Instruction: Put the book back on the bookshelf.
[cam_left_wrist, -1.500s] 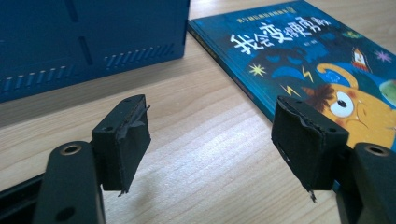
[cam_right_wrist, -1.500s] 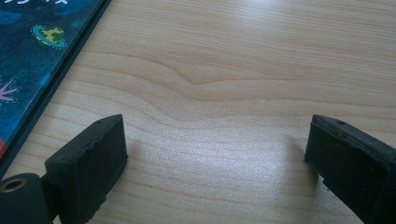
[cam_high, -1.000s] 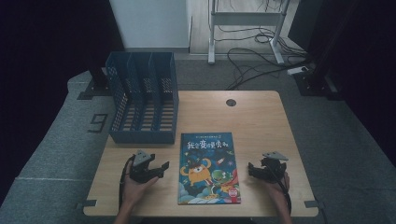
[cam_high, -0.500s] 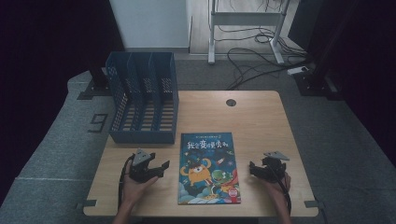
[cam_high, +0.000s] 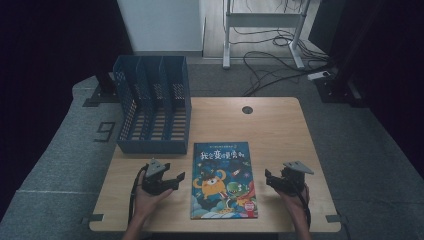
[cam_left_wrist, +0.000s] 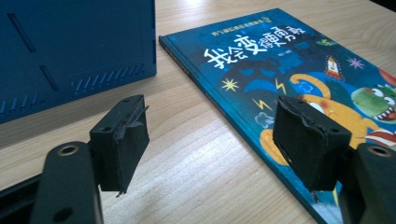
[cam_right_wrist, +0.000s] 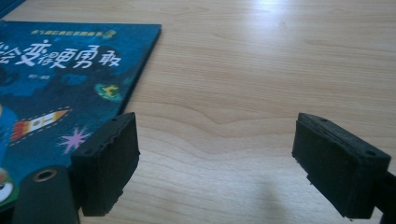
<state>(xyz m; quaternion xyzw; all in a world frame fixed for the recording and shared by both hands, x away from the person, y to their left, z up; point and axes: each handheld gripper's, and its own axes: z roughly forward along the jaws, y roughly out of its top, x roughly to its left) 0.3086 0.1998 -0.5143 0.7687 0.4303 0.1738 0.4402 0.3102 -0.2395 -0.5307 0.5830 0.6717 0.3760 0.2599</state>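
- High view: book (cam_high: 224, 181) is lying flat mid-worktop (cam_high: 280, 130), file rack (cam_high: 152, 105) at its 10 o'clock. Left hand-held gripper (cam_high: 176, 181) sitting at its 9, right hand-held gripper (cam_high: 270, 179) at its 3.
- Left gripper view: jaws gaping wide, empty, straddling the cover edge (cam_left_wrist: 219, 102).
- Right gripper view: jaws wide, empty. Risk: pads skidding off the thin flat cover.

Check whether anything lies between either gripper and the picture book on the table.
Nothing visible does. The left gripper and right gripper flank the picture book, both open, with only bare table between each and the book's edges. The blue file rack stands behind the book's far left corner, clear of both paths.
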